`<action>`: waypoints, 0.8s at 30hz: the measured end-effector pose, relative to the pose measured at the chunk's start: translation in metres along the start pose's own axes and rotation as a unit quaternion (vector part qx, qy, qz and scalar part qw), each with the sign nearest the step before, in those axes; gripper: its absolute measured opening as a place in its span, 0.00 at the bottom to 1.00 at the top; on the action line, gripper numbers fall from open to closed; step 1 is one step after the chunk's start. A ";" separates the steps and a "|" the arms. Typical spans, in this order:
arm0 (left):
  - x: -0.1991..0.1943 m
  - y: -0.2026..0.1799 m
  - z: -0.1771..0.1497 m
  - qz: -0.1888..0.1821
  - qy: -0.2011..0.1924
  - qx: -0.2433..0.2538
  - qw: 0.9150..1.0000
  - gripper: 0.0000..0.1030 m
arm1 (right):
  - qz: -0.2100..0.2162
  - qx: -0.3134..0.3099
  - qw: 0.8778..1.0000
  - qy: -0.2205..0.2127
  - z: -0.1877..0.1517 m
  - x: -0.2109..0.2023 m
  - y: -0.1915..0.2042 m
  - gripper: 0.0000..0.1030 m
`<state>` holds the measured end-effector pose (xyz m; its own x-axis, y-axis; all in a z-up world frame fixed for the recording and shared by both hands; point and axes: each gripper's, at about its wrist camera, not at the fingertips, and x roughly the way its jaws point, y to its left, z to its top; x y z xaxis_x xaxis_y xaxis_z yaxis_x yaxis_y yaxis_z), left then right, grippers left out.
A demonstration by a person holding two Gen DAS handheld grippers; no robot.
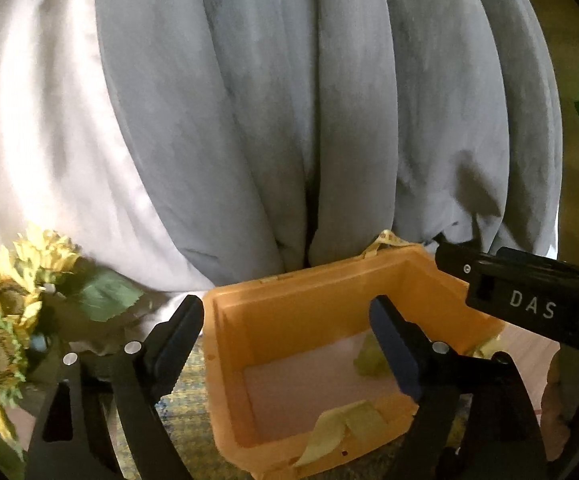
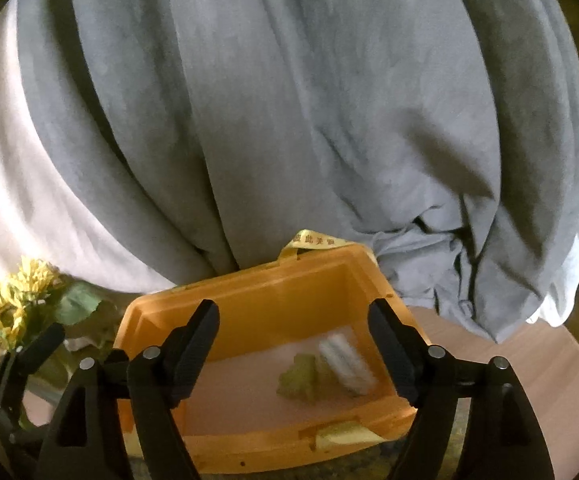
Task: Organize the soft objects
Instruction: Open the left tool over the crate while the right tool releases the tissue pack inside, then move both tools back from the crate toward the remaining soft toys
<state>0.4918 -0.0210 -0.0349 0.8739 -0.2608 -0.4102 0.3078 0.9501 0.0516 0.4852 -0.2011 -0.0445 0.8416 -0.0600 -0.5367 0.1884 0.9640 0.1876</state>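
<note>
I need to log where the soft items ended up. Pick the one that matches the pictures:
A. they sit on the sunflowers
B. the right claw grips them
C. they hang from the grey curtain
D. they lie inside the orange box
D: the right wrist view shows a green soft item and a white one on the floor of the orange box, clear of both claws.

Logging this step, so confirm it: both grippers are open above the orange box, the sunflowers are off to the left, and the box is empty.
The box is not empty. The right wrist view shows a green soft item and a blurred white one lying inside the orange box. The rest holds: the left gripper and right gripper are open, and the sunflowers are at the left.
</note>
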 end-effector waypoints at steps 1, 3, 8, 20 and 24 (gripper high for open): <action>-0.005 0.001 0.001 0.001 -0.002 -0.002 1.000 0.86 | -0.001 -0.002 1.000 -0.005 0.000 -0.005 0.001 0.75; -0.017 0.002 0.003 -0.001 -0.010 -0.007 1.000 0.88 | -0.004 -0.008 1.000 -0.016 0.001 -0.017 0.002 0.76; -0.050 0.001 0.006 -0.003 -0.031 -0.009 0.999 0.94 | 0.006 -0.010 0.999 -0.034 0.000 -0.051 0.005 0.83; -0.122 -0.002 -0.005 0.003 -0.064 -0.013 0.998 0.95 | -0.017 -0.001 0.997 -0.076 -0.018 -0.127 0.002 0.85; -0.145 -0.005 -0.014 0.006 -0.063 -0.017 0.998 0.95 | -0.022 0.003 0.996 -0.083 -0.028 -0.147 0.002 0.85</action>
<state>0.3579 0.0150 0.0116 0.9186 -0.2670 -0.2913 0.2862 0.9578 0.0248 0.3472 -0.1827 0.0119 0.9047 -0.1449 -0.4007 0.2293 0.9582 0.1711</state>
